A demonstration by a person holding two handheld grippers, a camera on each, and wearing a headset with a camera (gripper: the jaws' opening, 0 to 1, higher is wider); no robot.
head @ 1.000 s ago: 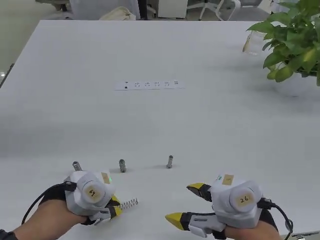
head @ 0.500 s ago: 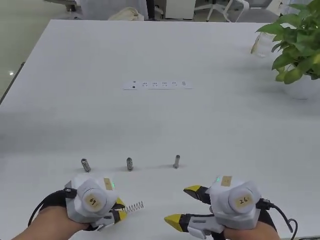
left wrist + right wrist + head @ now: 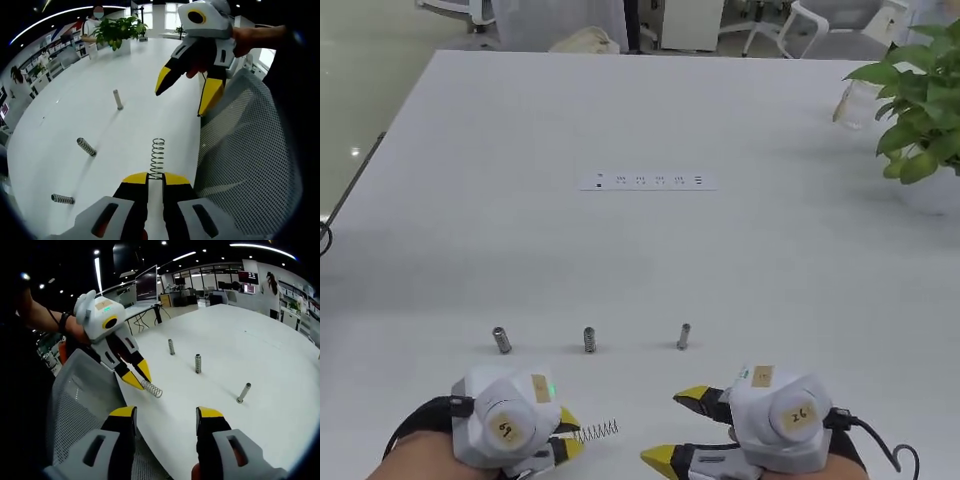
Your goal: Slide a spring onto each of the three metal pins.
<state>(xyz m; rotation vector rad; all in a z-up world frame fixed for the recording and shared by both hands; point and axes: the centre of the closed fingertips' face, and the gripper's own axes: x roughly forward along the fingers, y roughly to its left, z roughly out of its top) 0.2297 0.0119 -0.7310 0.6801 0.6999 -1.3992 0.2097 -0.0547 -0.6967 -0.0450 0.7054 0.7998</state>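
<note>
Left gripper (image 3: 565,443) sits at the near edge of the white table (image 3: 640,250), jaws pinched tight on one end of a spring (image 3: 597,431) that pokes out to the right. Right gripper (image 3: 672,428) is just beside it, jaws spread wide, holding nothing. Farther out stand three pins in a row: left pin (image 3: 501,340) and middle pin (image 3: 589,340) wear coils, right pin (image 3: 683,336) is bare.
</note>
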